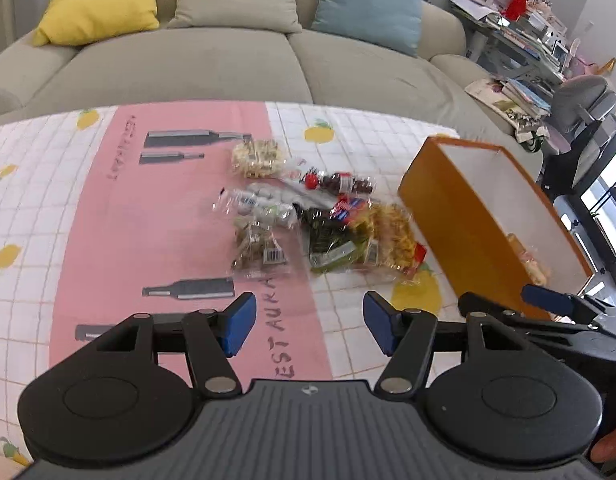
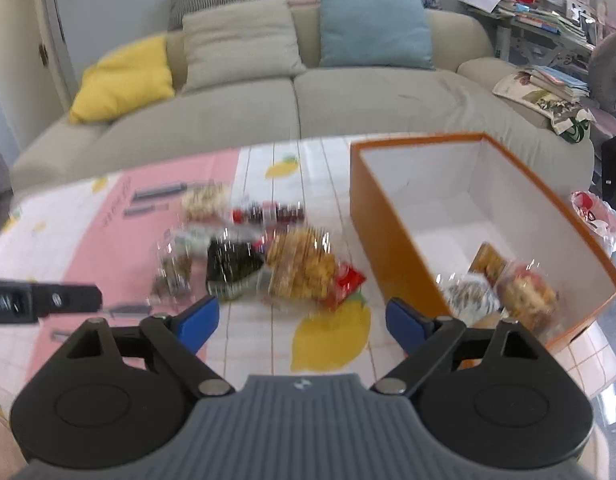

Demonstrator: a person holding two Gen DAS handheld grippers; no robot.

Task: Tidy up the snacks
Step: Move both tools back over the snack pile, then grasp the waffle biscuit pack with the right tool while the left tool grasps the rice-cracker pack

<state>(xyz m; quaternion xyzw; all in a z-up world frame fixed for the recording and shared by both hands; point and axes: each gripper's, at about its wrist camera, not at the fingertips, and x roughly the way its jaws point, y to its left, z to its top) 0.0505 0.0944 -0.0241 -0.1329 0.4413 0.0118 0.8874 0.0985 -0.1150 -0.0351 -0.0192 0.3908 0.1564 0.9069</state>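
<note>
Several clear snack bags lie in a pile (image 1: 308,216) on the pink and white tablecloth; the pile also shows in the right wrist view (image 2: 263,256). An orange box (image 1: 440,208) with a white inside stands to the right of the pile. In the right wrist view the orange box (image 2: 392,236) holds a few snack bags (image 2: 508,292) at its near end. My left gripper (image 1: 305,322) is open and empty, just short of the pile. My right gripper (image 2: 301,324) is open and empty, near the box's front left corner. The right gripper also shows in the left wrist view (image 1: 548,308).
A beige sofa (image 1: 211,68) with yellow, beige and blue cushions stands behind the table. Stacks of books and papers (image 1: 520,40) crowd shelves at the right. A red and white plastic bag (image 2: 596,212) lies right of the box.
</note>
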